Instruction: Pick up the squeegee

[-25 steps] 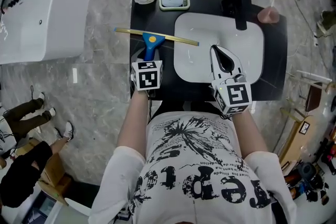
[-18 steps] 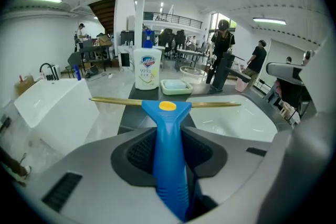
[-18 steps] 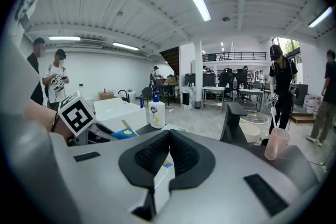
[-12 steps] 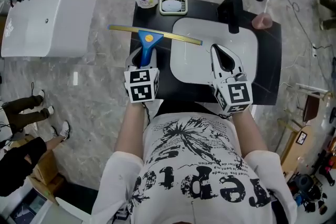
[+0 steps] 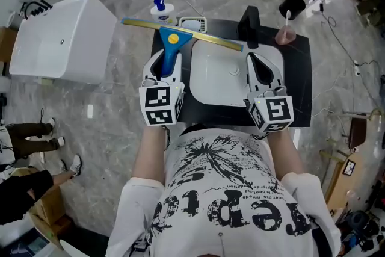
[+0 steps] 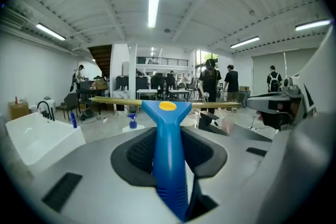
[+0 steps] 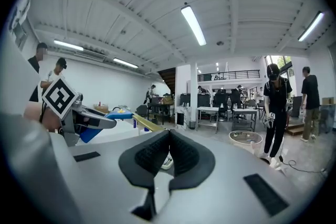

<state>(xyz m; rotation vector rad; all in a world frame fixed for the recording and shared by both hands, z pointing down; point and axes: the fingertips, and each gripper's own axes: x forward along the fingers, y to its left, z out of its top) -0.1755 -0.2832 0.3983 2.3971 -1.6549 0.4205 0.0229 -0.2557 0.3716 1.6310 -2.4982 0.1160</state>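
My left gripper is clamped on the blue handle of the squeegee, the 2 pads pressing its sides low on the grip. That leaves the wide head and the brass-coloured blade rail free ahead of the jaws. The rail lies crosswise in the upper middle of the head view. In the left gripper view it stands against the open room with nothing under it, so I judge the tool is off the black counter and the pick-up is as good as done.

Holding low on the handle keeps the long rail balanced on either side, though a loose grip would let it swing.

My right gripper has its jaws together with nothing between them. It sits at centre right of the head view over the white basin, apart from the tool, I think simply kept out of the way.

The black faucet is just beside the rail's right end, and it is the 1 thing I would watch if I swing the tool right. A soap dish and a blue-capped bottle show just above the rail, with a pink cup at upper right. A white tank fills the upper left, clear of the rail's left end
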